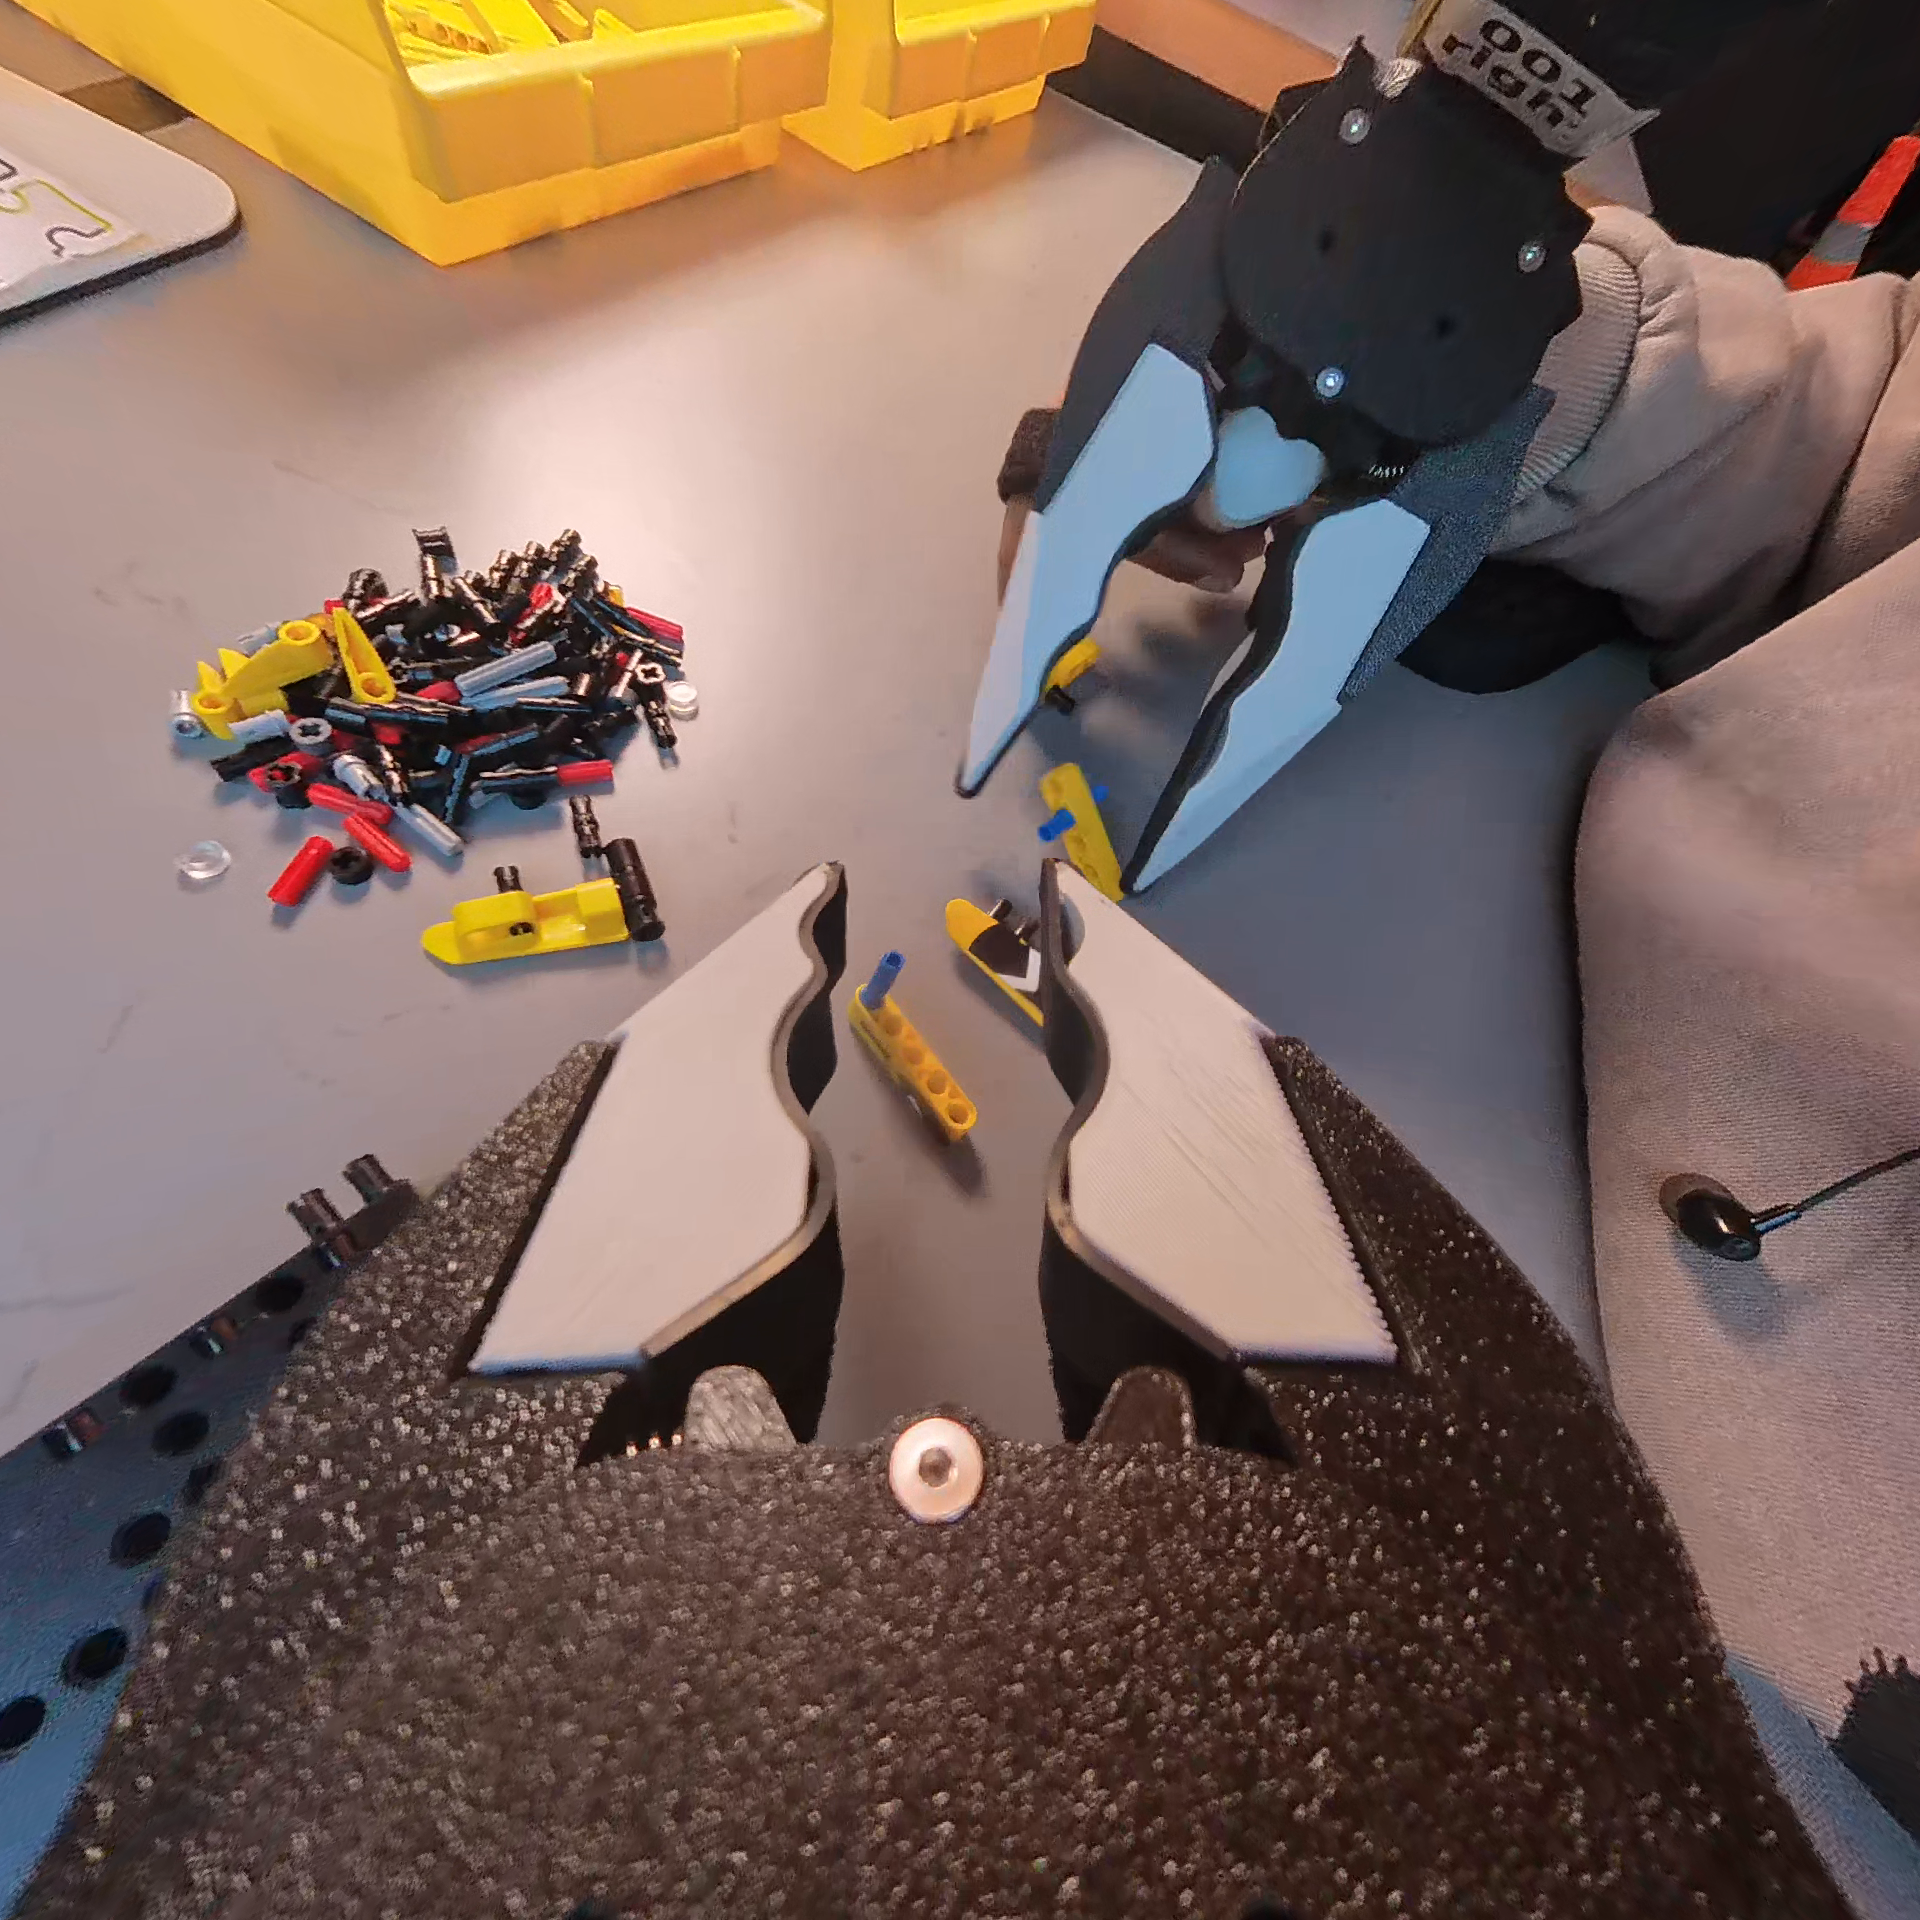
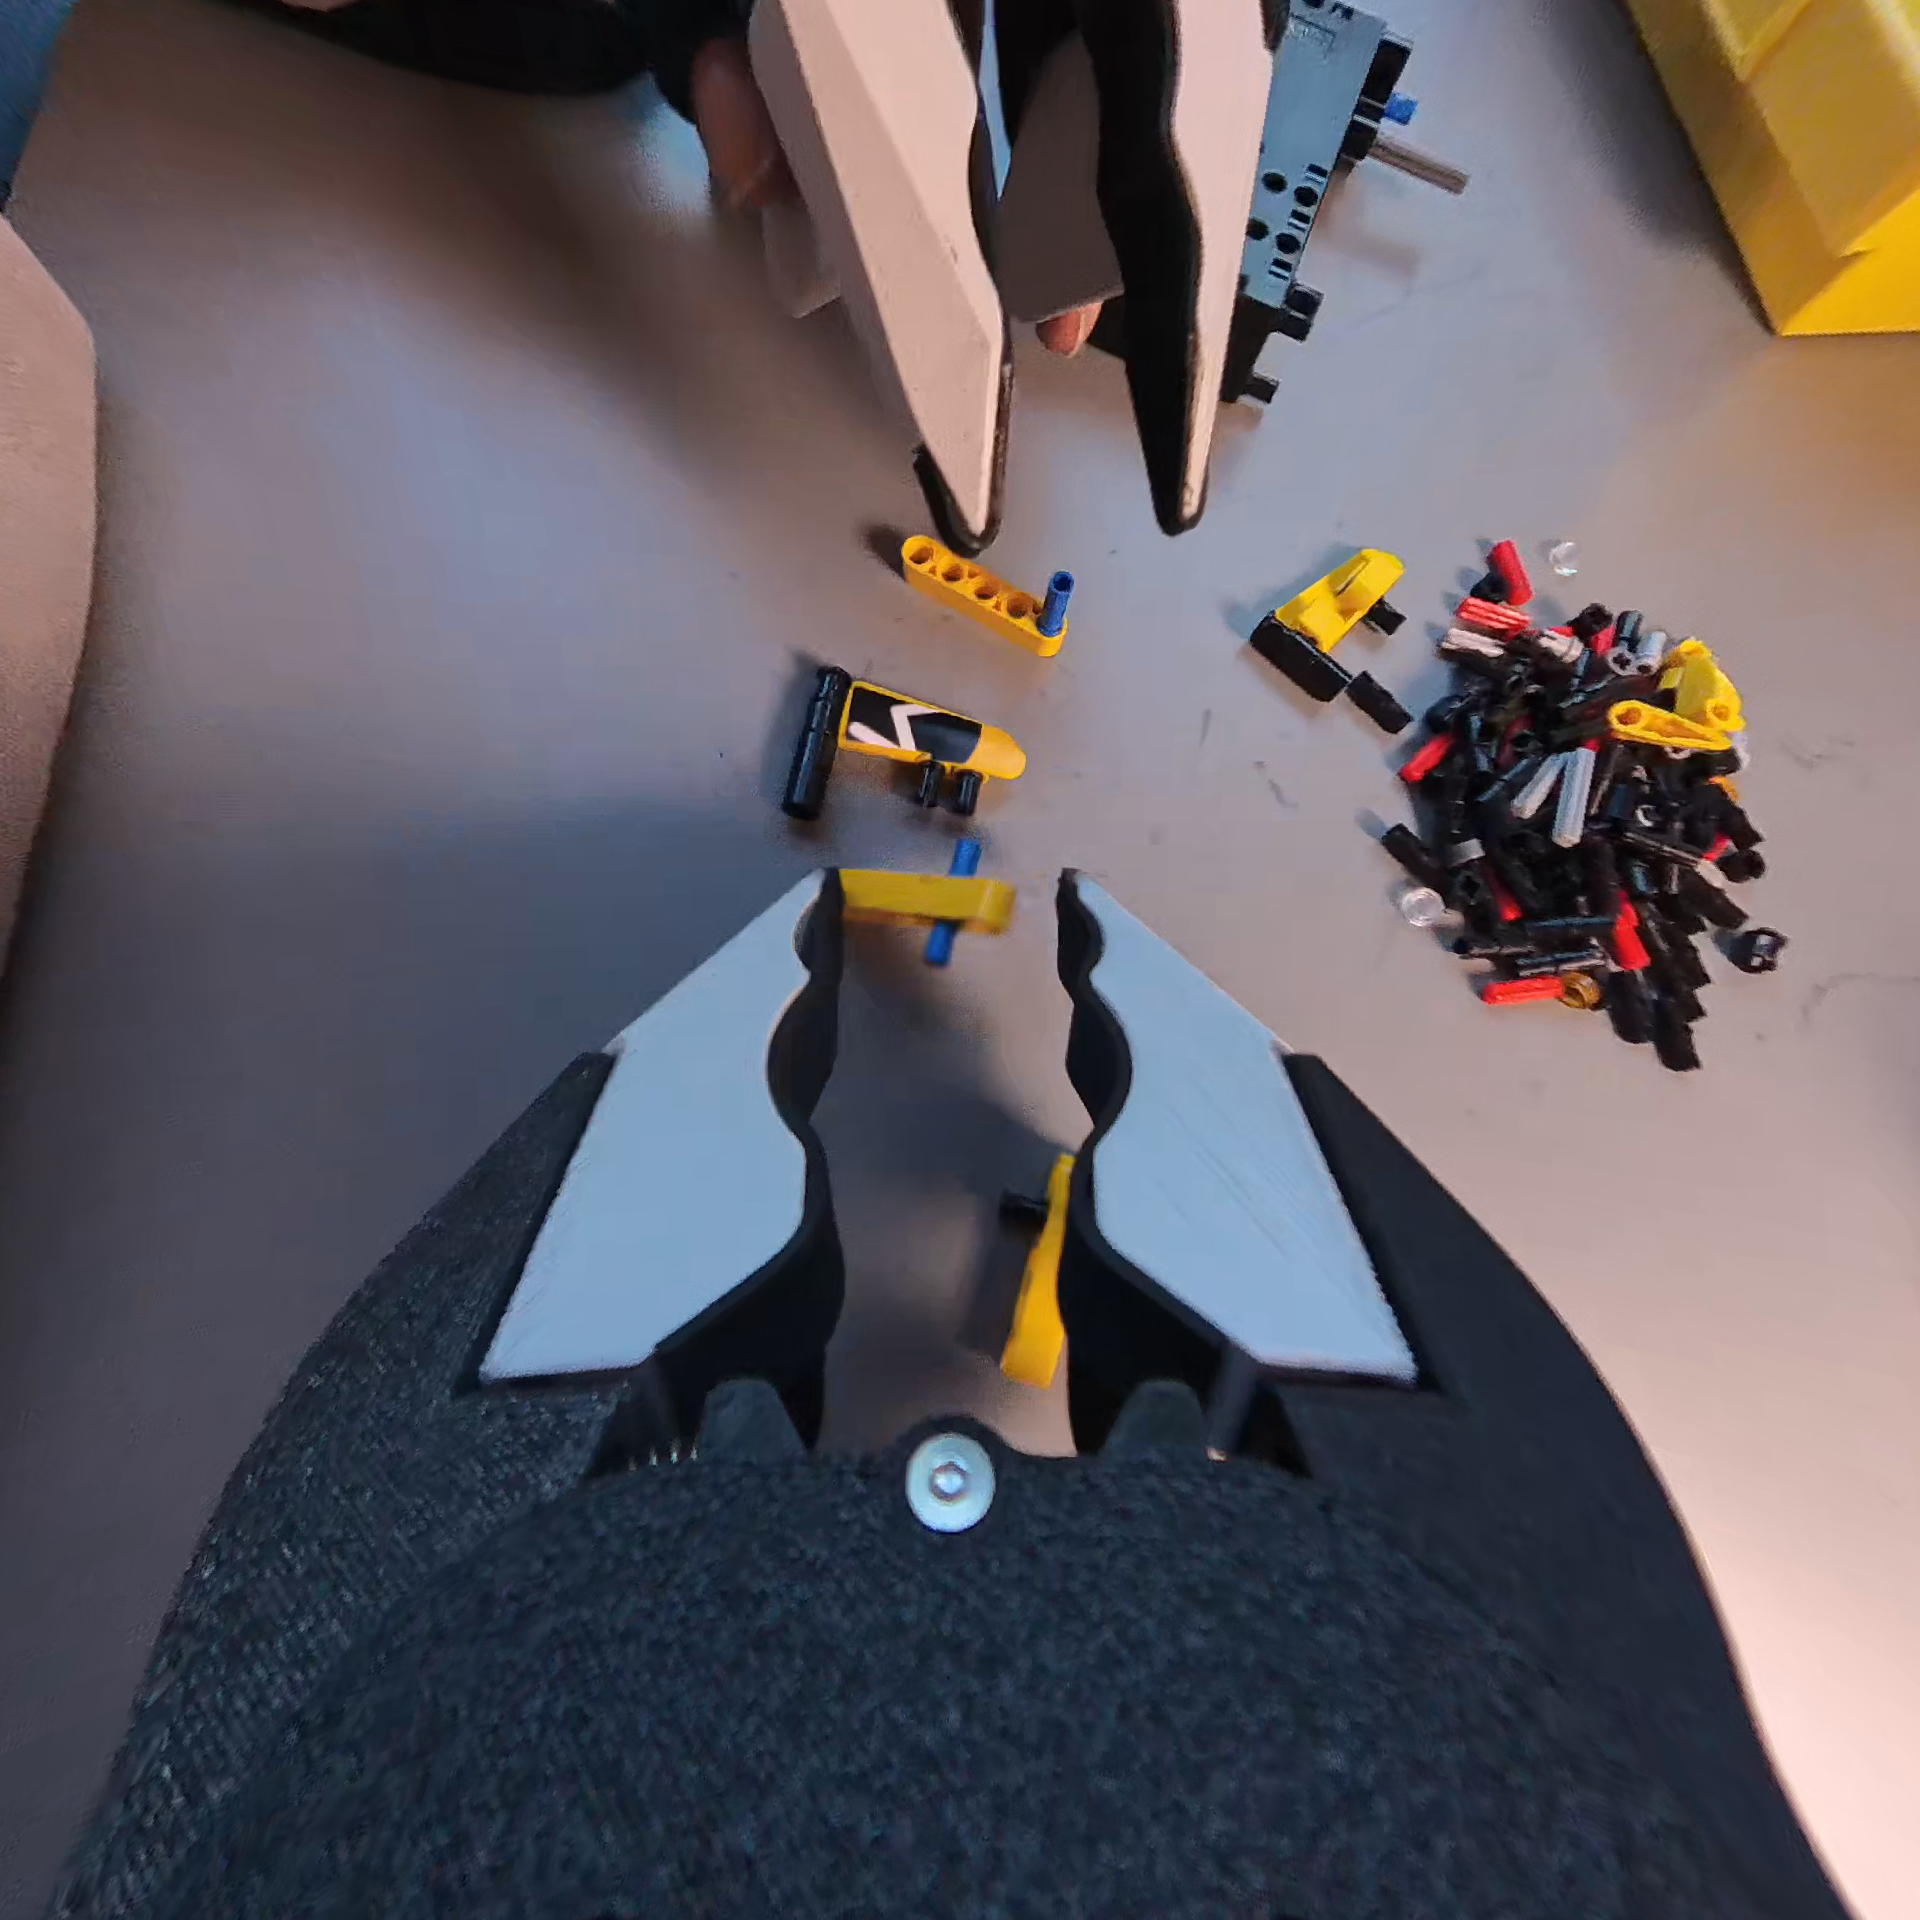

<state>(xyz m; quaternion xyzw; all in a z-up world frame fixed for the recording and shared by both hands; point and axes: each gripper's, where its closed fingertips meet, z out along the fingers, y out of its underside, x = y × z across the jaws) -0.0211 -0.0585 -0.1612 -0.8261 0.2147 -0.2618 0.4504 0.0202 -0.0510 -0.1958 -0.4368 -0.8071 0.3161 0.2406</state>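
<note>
Jaws spread on both sides, nothing pinched: the left gripper point(image 1: 940, 883) hovers with a yellow holed beam point(image 1: 914, 1060) carrying a blue pin lying between its fingers on the grey worktop point(image 1: 727, 416), and a yellow panel with a black-and-white sticker point(image 1: 1003, 951) touches or sits just beside its right finger. Across from it, the right gripper point(image 2: 945, 883) points down at another yellow beam point(image 2: 925, 902) crossed by a blue pin, a further yellow piece point(image 2: 1039, 1278) lying by its right finger. A pile of black, red and grey pins point(image 1: 447, 686) sits well apart, unsorted; yellow bins point(image 1: 520, 114) wait at the far edge. Several small sub-assemblies look started, none joined together. A band on the right gripper carries writing; the sheet at the far left is too skewed to make out.
</note>
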